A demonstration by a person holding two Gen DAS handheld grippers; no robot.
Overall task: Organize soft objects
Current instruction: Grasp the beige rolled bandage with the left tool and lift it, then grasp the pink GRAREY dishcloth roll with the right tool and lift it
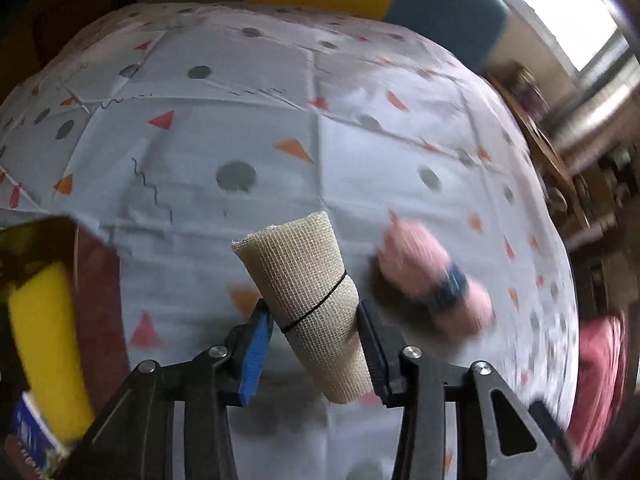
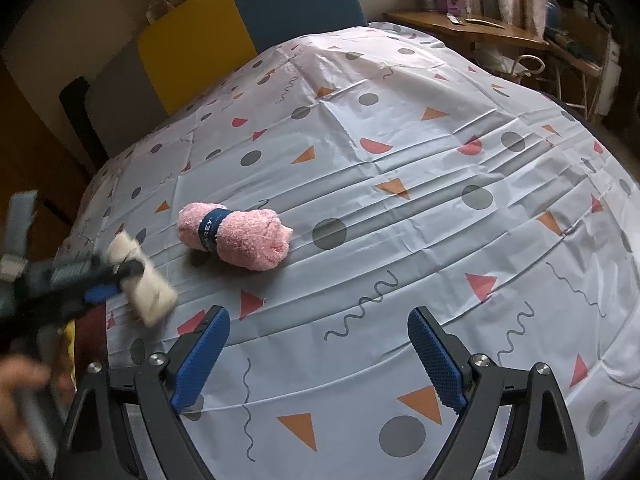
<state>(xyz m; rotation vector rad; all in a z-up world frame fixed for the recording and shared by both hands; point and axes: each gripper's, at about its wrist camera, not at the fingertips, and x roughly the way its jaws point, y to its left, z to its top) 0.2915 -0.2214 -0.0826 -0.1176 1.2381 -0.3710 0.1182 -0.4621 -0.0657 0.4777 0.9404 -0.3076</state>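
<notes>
A beige mesh roll tied with a thin black band sits tilted between the pads of my left gripper, which is shut on it. In the right wrist view the same roll and left gripper appear blurred at the table's left edge. A pink fluffy towel roll with a dark blue band lies on the patterned tablecloth just right of the beige roll; it shows clearly as the pink roll. My right gripper stands open above the cloth, nearer than the pink roll, with nothing between its fingers.
A brown box at the table's left edge holds a yellow sponge and a small packet. A red cloth lies at the right edge. Yellow and teal chair backs stand behind the table. A wooden shelf is at the far right.
</notes>
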